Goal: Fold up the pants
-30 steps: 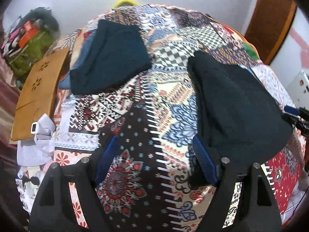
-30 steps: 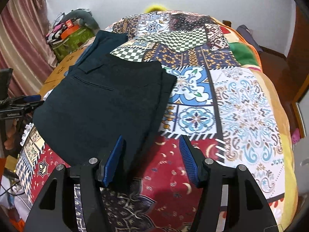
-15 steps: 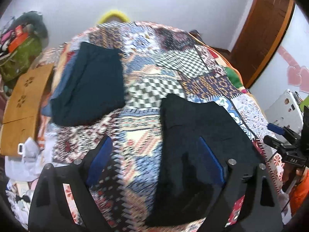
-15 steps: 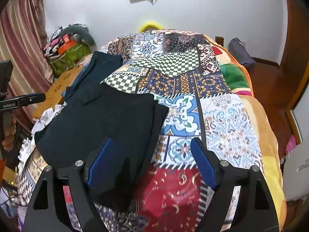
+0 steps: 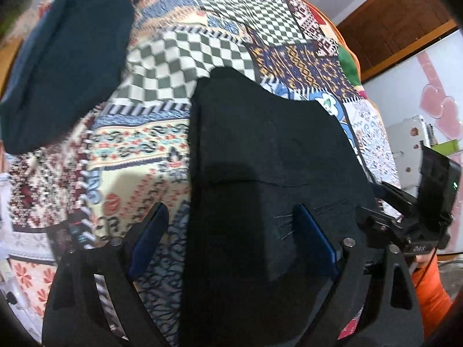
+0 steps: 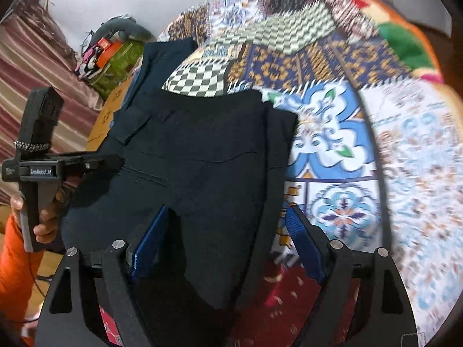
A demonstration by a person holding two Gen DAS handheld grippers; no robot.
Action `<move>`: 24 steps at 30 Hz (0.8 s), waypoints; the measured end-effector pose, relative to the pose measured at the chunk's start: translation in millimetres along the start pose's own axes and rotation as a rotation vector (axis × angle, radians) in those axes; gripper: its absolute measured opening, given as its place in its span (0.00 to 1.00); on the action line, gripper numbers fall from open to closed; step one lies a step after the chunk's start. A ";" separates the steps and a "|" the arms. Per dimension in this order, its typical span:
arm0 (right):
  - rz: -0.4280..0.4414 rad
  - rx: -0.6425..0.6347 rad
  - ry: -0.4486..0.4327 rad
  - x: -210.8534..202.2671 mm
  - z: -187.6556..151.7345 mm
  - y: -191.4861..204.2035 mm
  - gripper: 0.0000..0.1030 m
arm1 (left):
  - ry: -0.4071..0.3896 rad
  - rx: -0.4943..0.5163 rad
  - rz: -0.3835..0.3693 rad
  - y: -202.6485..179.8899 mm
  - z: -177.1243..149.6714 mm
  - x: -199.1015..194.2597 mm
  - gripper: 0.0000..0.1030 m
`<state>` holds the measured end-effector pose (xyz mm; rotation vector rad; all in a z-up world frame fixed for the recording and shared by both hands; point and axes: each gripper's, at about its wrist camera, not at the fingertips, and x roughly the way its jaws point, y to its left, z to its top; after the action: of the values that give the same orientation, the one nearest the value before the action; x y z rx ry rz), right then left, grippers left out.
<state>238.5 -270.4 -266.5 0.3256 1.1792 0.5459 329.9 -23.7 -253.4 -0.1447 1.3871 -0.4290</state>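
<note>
Dark navy pants (image 5: 266, 150) lie flat on a patchwork bedspread (image 5: 162, 133), also in the right wrist view (image 6: 202, 156). My left gripper (image 5: 231, 228) is open, its blue pads straddling the pants' near edge from above. My right gripper (image 6: 228, 231) is open over the opposite near edge of the same pants, empty. The left gripper's handle (image 6: 37, 170) shows at the left of the right wrist view; the right gripper's body (image 5: 413, 225) shows at the right of the left wrist view.
A folded dark teal garment (image 5: 66, 57) lies at the bed's far left. A wooden tray table (image 6: 107, 112) and a green bag with clutter (image 6: 115, 57) stand beside the bed. A brown door (image 5: 399, 20) is at the back right.
Both grippers have moved in closer over the near end of the pants. The pants now fill the space between each pair of fingers. Both stay open.
</note>
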 end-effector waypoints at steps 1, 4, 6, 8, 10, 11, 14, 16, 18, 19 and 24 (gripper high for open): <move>0.021 0.016 0.016 3.1 1.9 -2.9 0.78 | -0.001 0.006 0.000 -2.3 1.1 2.0 0.89; 0.085 0.062 0.049 13.5 5.4 -12.0 0.77 | 0.014 0.016 -0.041 -8.0 6.1 6.9 0.88; 0.095 0.058 0.055 14.9 7.4 -11.4 0.70 | 0.020 0.020 -0.088 -12.7 8.8 8.7 0.85; 0.107 0.084 0.068 15.3 10.4 -10.9 0.62 | 0.015 0.019 -0.086 -17.2 11.5 8.3 0.78; 0.102 0.095 0.072 13.5 12.2 -11.3 0.53 | 0.004 0.016 -0.084 -18.3 11.6 6.0 0.68; 0.097 0.097 0.071 11.8 12.8 -10.2 0.45 | -0.004 0.011 -0.093 -17.3 10.7 3.3 0.64; 0.067 0.076 0.056 3.8 17.0 -4.6 0.24 | -0.041 0.014 -0.121 -13.3 7.4 -9.8 0.44; 0.051 0.058 0.041 -1.7 19.1 -0.8 0.22 | -0.073 0.006 -0.155 -9.2 6.4 -22.8 0.34; 0.033 0.024 0.017 -8.0 21.0 10.6 0.21 | -0.102 0.009 -0.180 -5.4 4.4 -36.2 0.30; 0.028 0.005 0.001 -11.7 22.0 18.3 0.20 | -0.127 0.028 -0.165 -6.7 2.6 -45.3 0.29; 0.012 -0.080 -0.084 -20.9 39.4 57.1 0.20 | -0.255 0.118 -0.065 -11.4 -5.9 -91.9 0.27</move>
<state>256.2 -233.3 -206.8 0.2846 1.0726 0.5830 310.8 1.3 -166.1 -0.1430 1.1059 -0.5258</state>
